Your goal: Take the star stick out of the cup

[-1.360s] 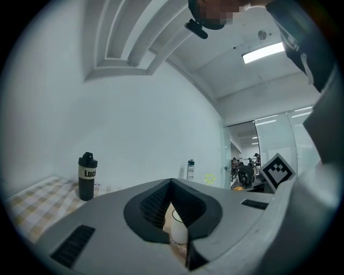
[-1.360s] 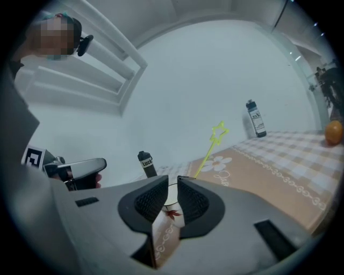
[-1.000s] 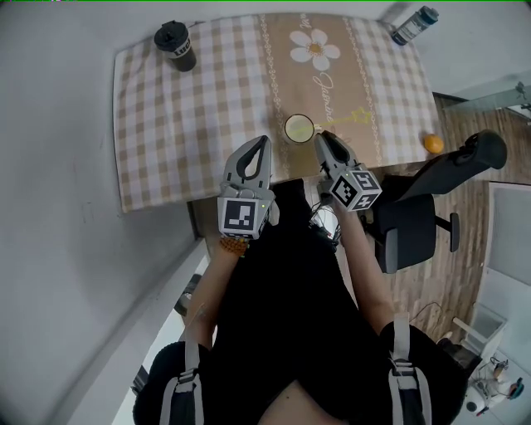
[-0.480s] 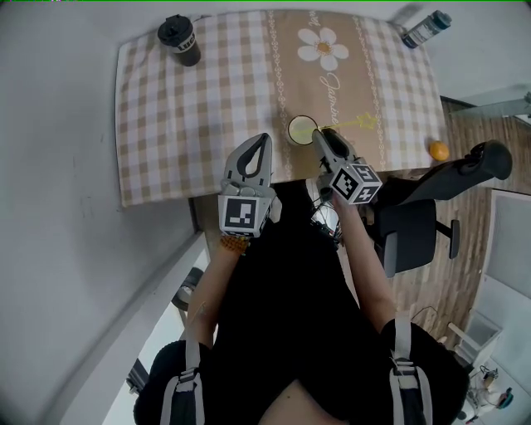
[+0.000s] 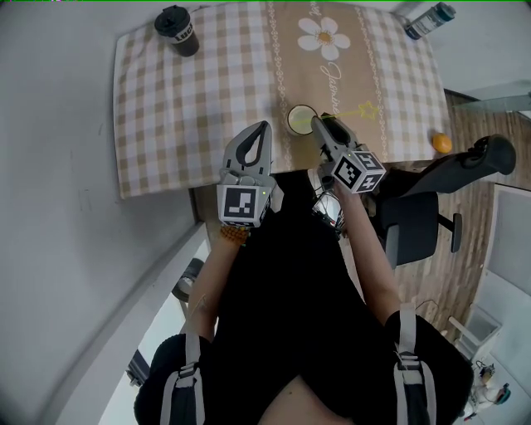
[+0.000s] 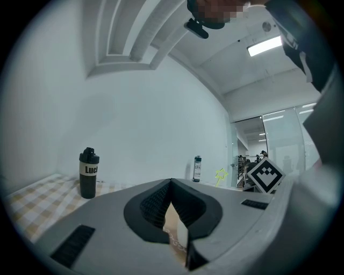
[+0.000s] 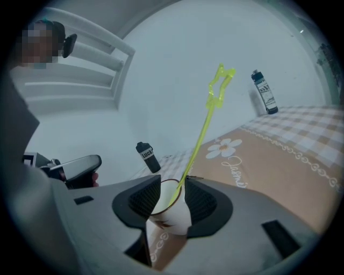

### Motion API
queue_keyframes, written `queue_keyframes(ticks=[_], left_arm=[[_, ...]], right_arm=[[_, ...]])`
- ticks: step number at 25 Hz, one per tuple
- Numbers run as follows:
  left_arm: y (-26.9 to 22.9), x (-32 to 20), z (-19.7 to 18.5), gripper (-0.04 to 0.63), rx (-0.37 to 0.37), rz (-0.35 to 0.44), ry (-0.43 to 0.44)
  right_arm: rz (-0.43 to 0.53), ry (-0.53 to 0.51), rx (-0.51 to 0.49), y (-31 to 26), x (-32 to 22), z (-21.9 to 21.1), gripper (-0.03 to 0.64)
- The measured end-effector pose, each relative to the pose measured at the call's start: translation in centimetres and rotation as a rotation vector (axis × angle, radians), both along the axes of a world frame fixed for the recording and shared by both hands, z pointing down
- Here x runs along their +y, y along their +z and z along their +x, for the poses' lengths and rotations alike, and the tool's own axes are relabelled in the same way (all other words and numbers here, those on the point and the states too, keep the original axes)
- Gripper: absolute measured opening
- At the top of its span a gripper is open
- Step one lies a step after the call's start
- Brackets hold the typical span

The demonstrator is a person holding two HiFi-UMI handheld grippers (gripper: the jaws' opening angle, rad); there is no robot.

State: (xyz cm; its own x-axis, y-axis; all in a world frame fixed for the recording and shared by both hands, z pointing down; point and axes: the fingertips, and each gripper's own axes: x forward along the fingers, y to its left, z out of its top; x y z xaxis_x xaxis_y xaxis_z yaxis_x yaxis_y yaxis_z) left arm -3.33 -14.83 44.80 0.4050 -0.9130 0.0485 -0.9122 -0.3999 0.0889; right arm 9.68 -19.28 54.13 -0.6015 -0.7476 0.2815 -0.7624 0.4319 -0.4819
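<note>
A white cup (image 5: 299,119) stands near the front edge of the checked tablecloth (image 5: 191,100). The yellow star stick (image 5: 362,109) leans out of it to the right. In the right gripper view the stick (image 7: 207,123) rises from the cup (image 7: 172,215) along the inner side of the right jaw. My right gripper (image 5: 318,124) has its tips at the cup's right rim. Its (image 7: 173,180) jaws stand a little apart and do not press on the stick. My left gripper (image 5: 265,126) hovers left of the cup, and its (image 6: 171,181) tips meet on nothing.
A black tumbler (image 5: 176,31) stands at the cloth's far left corner and a water bottle (image 5: 429,20) at the far right. An orange (image 5: 441,143) lies at the table's right edge. A black office chair (image 5: 431,207) is to my right.
My right gripper has moved forward and a little left, from short of the cup to its rim beside the stick. The left gripper has barely moved.
</note>
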Motion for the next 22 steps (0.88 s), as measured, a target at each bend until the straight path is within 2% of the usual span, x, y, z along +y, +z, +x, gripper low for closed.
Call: queue_keyframes(ticks=[5, 7, 22], left_arm=[[0.0, 0.0, 0.3, 0.002, 0.008, -0.006, 0.004], [0.2, 0.1, 0.3, 0.002, 0.006, -0.009, 0.007], [0.4, -0.2, 1.1, 0.002, -0.006, -0.014, 0.015]], right_arm=[[0.006, 0.004, 0.041, 0.0, -0.1, 0.0, 0.102], [0.006, 0.016, 0.069, 0.2, -0.1, 0.1, 0.037], [0.047, 0.014, 0.045, -1.5, -0.4, 1.0, 0.020]])
